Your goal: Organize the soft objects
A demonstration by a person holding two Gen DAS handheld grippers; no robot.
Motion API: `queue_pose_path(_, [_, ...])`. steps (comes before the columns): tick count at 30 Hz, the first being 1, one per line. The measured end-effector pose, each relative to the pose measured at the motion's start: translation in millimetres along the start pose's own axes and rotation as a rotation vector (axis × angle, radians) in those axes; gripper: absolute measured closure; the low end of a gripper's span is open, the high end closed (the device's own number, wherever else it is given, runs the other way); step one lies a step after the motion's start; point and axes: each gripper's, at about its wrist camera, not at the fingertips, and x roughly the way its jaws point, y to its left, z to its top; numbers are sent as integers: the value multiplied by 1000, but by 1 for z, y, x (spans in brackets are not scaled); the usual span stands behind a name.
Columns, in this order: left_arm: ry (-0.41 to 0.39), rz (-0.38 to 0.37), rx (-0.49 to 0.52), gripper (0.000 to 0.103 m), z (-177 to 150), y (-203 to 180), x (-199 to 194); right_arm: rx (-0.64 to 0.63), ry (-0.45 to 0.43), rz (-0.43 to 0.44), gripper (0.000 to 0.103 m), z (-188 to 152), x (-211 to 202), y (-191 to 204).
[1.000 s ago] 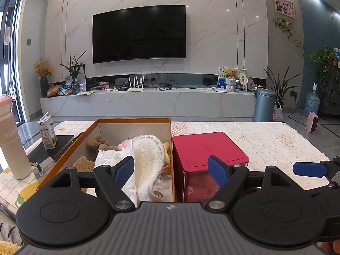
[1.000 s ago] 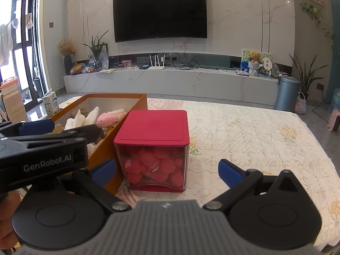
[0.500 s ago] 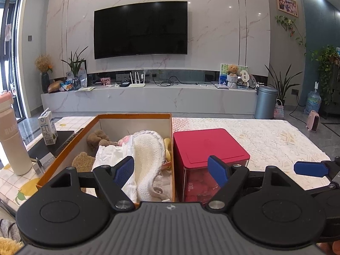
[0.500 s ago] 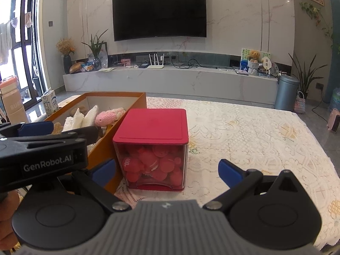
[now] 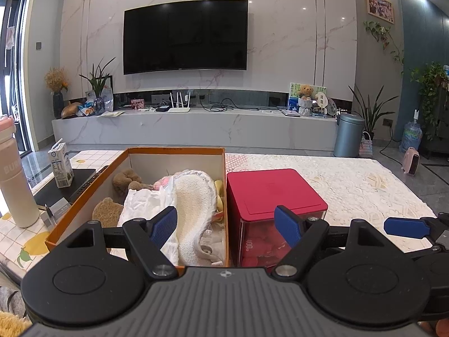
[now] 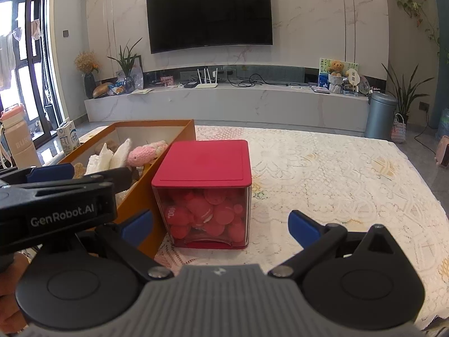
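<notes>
An orange cardboard box (image 5: 174,150) (image 6: 168,168) on the table holds soft things: a white towel (image 5: 193,205), white cloth (image 5: 140,205), brown plush toys (image 5: 126,179) and a pink knitted toy (image 6: 146,154). Right beside it stands a clear box with a red lid (image 5: 272,191) (image 6: 207,163), full of red balls (image 6: 204,213). My left gripper (image 5: 227,224) hovers open just before the two boxes, nothing between its fingers. My right gripper (image 6: 221,224) is open too, in front of the red-lidded box, empty. The left gripper's side also shows at the left of the right wrist view.
A lace cloth (image 6: 336,185) covers the table to the right. At the left stand a tall bottle (image 5: 14,179), a milk carton (image 5: 60,165) and a dark flat device (image 5: 64,182). Beyond the table are a TV wall and a grey bin (image 5: 348,134).
Both views have shifted slightly, so the boxes sit a little lower in the frames. Both grippers stay open and empty; nothing on the table has moved.
</notes>
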Motion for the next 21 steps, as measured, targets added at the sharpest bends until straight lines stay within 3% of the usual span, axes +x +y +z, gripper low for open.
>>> queue_pose_path(21, [8, 9, 0, 11, -1, -1, 0, -4, 5, -2, 3, -1, 1, 0])
